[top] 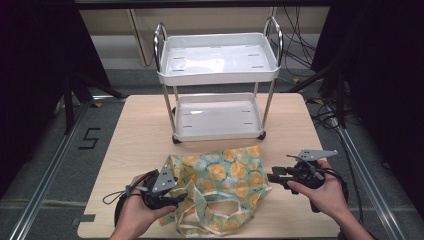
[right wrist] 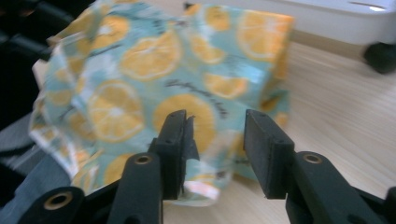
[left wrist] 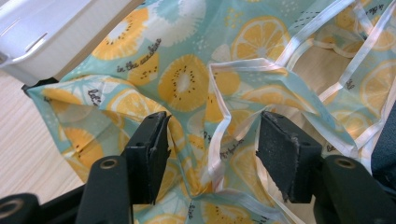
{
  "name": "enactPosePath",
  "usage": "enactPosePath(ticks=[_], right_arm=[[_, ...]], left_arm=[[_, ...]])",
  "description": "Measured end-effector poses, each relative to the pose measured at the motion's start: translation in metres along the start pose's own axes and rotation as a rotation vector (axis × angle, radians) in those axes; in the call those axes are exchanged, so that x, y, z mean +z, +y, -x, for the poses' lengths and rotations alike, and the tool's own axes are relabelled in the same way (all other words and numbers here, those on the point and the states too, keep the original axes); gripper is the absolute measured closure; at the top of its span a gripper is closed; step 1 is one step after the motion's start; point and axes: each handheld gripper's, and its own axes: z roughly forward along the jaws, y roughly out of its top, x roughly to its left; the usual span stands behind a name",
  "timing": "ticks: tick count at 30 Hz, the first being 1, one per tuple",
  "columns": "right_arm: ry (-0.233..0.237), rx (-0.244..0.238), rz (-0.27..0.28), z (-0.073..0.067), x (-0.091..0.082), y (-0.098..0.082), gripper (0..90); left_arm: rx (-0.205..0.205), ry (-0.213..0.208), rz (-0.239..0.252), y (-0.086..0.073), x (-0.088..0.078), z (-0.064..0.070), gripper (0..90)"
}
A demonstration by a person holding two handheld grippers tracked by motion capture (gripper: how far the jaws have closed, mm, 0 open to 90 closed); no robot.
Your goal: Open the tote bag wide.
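Both hands rest low, left gripper (top: 172, 196) and right gripper (top: 274, 177) facing inward, jaws parted.

In the high view the left gripper (top: 176, 199) hides its jaws under its grey plate and the person's hand, so their stand there cannot be told. The person's forearms run off the frame at six o'clock. The print on the fruit-patterned bag (top: 220, 186) is too small to read. In the right gripper view the bag (right wrist: 154, 79) is blurred, and the cart's wheel (right wrist: 382, 57) is cut at three o'clock.
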Motion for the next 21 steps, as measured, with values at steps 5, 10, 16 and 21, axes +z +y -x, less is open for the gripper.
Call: enactPosePath(ticks=[5,10,16,21], right_arm=[[0.035,-0.14,-0.046,-0.011,0.002,0.006,64.9],[0.093,-0.247,-0.083,-0.023,0.01,0.01,68.4],[0.13,-0.251,-0.106,-0.034,0.018,0.013,68.3],[0.134,-0.242,-0.127,-0.035,0.025,0.011,67.2]], left_arm=[[0.01,-0.004,-0.004,0.004,0.003,0.0,42.9],[0.05,-0.009,-0.006,0.011,0.005,0.001,43.3],[0.076,-0.027,0.01,0.016,-0.005,0.002,39.8],[0.147,-0.055,0.001,0.02,-0.009,0.009,38.3]])
